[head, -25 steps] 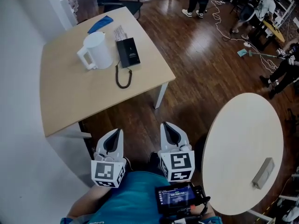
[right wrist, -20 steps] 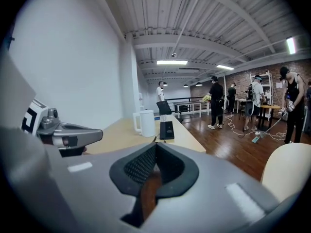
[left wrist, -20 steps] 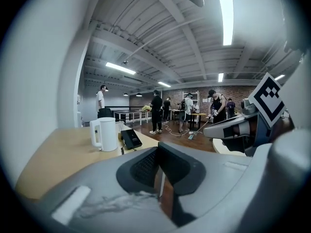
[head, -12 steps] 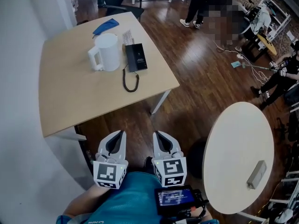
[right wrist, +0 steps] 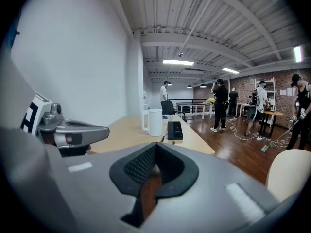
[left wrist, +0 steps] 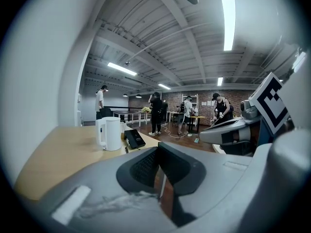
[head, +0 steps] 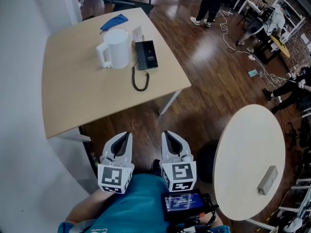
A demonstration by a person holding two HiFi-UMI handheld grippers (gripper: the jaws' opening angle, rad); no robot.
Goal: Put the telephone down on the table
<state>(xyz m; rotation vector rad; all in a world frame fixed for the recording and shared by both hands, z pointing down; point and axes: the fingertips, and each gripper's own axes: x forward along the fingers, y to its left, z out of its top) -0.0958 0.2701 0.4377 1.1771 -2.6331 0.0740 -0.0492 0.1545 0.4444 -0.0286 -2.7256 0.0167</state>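
Observation:
The black telephone (head: 146, 55) lies flat on the wooden rectangular table (head: 77, 96), with its coiled cord (head: 140, 79) trailing toward the near edge. It also shows far ahead in the left gripper view as the telephone (left wrist: 134, 139) and in the right gripper view as the telephone (right wrist: 174, 130). My left gripper (head: 125, 136) and right gripper (head: 166, 134) are held side by side close to my body, well short of the table. Both are shut with nothing between the pads.
A white kettle (head: 116, 49) stands just left of the telephone, with a blue cloth (head: 114, 21) behind it. A round pale table (head: 252, 154) with a grey block (head: 267, 180) is at the right. People stand on the wooden floor beyond, among cables.
The right gripper has come a little closer to the left one. The table with the telephone has slid slightly right in view. Both grippers stay shut.

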